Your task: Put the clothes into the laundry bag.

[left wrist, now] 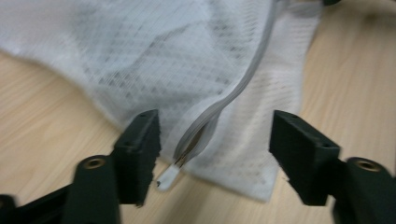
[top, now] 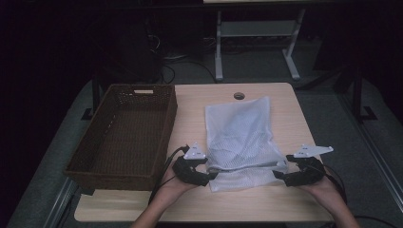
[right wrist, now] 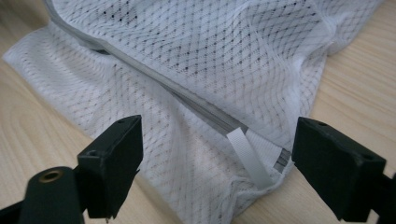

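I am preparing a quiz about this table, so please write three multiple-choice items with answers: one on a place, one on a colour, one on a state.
1. Where does the brown woven wicker basket stand, seen from the high view?
A. left of the bag
B. right of the bag
C. on the bag

2. What colour is the flat mesh zipper bag?
A. black
B. white
C. red

3. How are the left tongs?
A. shut on the bag
B. open
C. shut on the basket

Answers: 1 A, the basket sits at the table's left side. 2 B, the mesh is white. 3 B, the jaws stand apart around the zipper end.
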Available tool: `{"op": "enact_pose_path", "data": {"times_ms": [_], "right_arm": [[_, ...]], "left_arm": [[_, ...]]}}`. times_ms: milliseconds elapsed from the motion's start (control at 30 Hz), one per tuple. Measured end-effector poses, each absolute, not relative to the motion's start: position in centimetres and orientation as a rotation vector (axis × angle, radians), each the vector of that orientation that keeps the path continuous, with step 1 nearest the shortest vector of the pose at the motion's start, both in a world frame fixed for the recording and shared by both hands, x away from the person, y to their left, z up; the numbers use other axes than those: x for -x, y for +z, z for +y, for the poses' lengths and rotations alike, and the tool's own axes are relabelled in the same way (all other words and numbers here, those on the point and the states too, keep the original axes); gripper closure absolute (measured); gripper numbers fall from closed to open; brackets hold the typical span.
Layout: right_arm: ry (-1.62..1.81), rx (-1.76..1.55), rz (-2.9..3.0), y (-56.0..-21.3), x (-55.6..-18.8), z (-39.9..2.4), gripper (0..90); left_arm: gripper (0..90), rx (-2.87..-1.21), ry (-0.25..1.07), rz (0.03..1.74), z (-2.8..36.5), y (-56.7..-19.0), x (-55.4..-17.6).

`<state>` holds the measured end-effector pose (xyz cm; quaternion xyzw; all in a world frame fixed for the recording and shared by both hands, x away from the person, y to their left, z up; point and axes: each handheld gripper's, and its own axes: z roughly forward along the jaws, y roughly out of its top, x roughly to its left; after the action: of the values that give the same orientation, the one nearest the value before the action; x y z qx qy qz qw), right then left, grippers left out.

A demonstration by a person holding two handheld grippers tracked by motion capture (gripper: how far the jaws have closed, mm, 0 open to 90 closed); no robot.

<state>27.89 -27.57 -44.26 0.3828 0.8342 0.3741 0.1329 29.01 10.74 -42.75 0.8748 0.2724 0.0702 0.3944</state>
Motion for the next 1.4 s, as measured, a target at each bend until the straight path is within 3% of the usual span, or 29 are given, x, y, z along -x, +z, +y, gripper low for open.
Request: {"op": "enact_pose_path", "data": {"times_ms": [133,233,1000,1400], "right_arm": [[1.077,-1.087,2.423,-44.3,-27.8,-27.4,13.5],[1.075,-1.083,2.421,-44.2,-27.8,-27.3,13.5],[1.090,-1.107,2.354,-45.1,-24.2,-28.9,12.4],[1.097,-1.084,2.370,-45.8,-24.5,-29.8,12.2]], "left_arm": [[16.8,-2.229,0.208,0.749,11.2,-43.4,-28.5],[13.3,-2.234,0.219,0.771,11.6,-43.9,-28.0],[13.1,-2.253,0.239,0.767,13.2,-45.4,-25.8],[13.1,-2.277,0.252,0.741,13.0,-45.8,-26.1]]}}
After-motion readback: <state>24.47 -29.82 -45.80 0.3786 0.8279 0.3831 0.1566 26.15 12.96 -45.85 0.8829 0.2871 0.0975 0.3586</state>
